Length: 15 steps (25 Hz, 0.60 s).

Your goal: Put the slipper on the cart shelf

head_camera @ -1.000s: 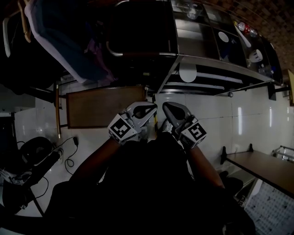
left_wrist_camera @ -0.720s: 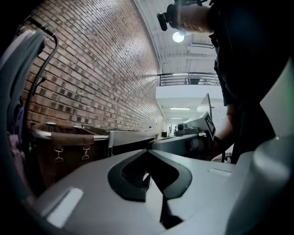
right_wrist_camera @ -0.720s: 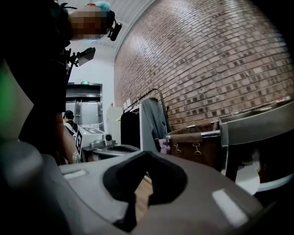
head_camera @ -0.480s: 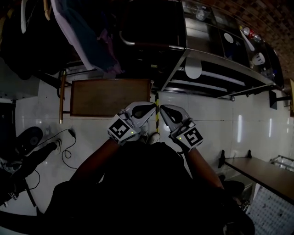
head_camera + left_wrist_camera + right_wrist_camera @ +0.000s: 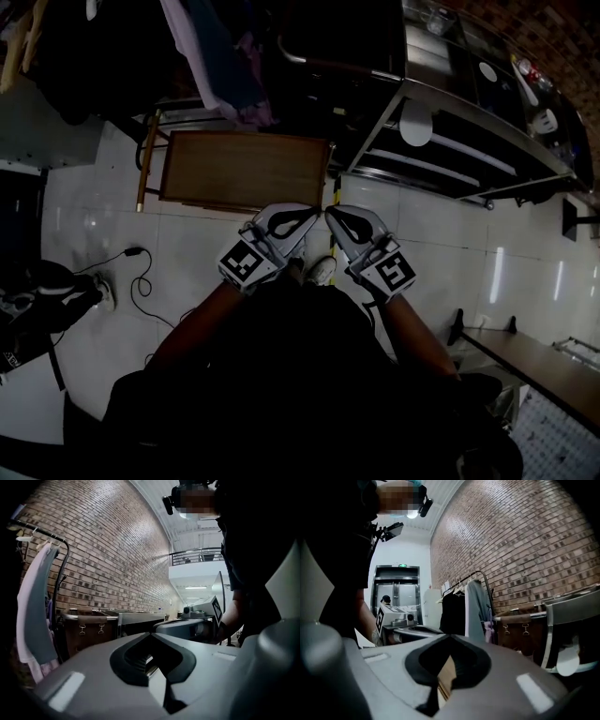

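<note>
My left gripper [image 5: 307, 216] and right gripper [image 5: 334, 216] are held side by side close to my body, tips nearly touching each other. Both are shut, with nothing between the jaws. The left gripper view shows its jaws [image 5: 151, 634] meeting over empty air, and the right gripper view shows the same [image 5: 449, 636]. The steel cart [image 5: 469, 141] stands ahead to the right with open shelves. A white oval thing [image 5: 417, 122], perhaps the slipper, lies on a lower shelf; it also shows as a white shape [image 5: 568, 661] at the right edge.
A brown wooden table [image 5: 244, 169] stands straight ahead on the white tiled floor. Clothes hang on a rack [image 5: 220, 66] at the upper left. Cables [image 5: 141, 277] lie on the floor at left. Another table [image 5: 539, 347] is at the lower right. My shoe [image 5: 321, 272] shows below the grippers.
The view has swung: the brown table and the cart have shifted right and up in the picture, and my shoe has come into sight. Both grippers stay shut and together.
</note>
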Tool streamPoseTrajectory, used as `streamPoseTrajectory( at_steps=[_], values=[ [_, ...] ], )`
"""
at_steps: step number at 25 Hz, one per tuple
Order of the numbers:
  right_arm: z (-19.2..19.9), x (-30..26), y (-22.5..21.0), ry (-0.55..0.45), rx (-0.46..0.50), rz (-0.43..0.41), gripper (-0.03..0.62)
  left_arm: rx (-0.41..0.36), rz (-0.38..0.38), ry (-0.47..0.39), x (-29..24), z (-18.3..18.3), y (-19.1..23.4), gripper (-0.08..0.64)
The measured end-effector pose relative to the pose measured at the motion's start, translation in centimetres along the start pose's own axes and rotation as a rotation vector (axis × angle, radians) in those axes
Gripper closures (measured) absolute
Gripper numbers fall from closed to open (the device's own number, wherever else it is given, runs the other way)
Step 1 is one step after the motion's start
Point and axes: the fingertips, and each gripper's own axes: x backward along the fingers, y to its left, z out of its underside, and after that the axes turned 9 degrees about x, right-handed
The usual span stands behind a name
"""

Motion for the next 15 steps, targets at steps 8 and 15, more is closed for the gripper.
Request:
streamPoseTrajectory(
  at_steps=[8, 15],
  values=[
    [-0.7, -3.6, 4.3, 0.002, -0.003, -0.024, 0.591, -0.017, -0.019, -0.004, 6.0, -0.4, 1.1, 0.56],
    [-1.1, -9.0, 8.3, 0.0, -0.046, 0.049, 0.591, -0.042, 0.053, -0.014, 12.2, 0.3, 4.2, 0.559]
  ],
)
